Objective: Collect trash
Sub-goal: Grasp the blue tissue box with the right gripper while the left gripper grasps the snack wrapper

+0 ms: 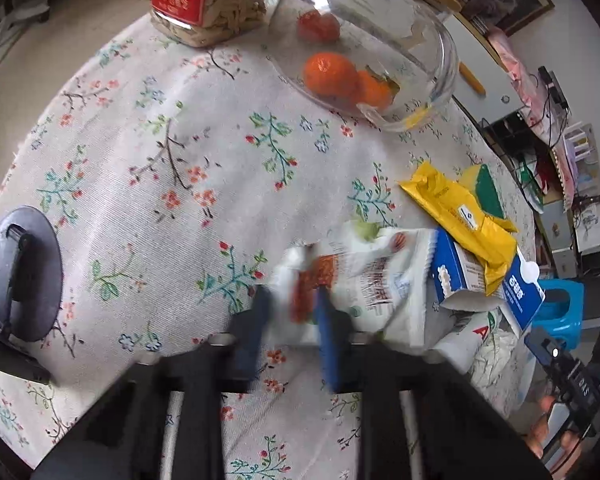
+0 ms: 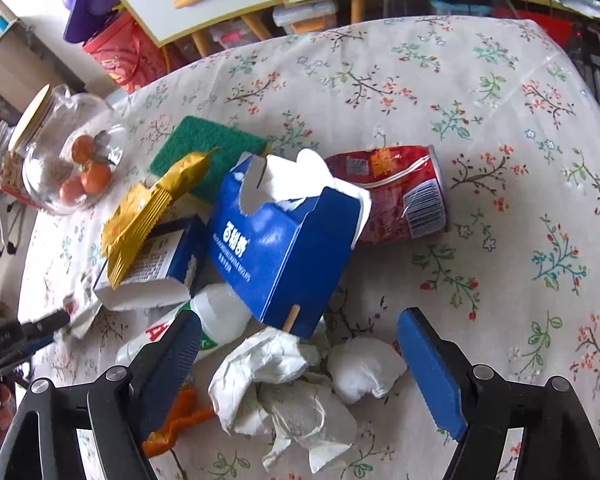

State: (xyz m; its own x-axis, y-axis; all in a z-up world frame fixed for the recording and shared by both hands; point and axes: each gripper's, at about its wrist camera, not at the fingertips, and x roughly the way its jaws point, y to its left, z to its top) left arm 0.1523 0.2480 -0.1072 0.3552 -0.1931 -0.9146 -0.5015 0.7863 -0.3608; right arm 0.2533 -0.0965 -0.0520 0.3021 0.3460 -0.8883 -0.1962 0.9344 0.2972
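A crumpled white snack wrapper (image 1: 364, 280) is pinched between the narrowed fingers of the left tool (image 1: 290, 312) on the floral worktop (image 1: 160, 168), at 9 o'clock of a blue box (image 1: 460, 276); the right tool (image 2: 300, 344) is held wide open, empty, above crumpled tissue (image 2: 284, 392)

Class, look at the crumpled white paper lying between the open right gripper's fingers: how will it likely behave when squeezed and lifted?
The crumpled white paper is creased and loosely balled, so it will probably compress and feel very light. Its loose flaps may droop or trail, and it touches a second white wad, which might shift along. The right gripper straddles it, jaws open.
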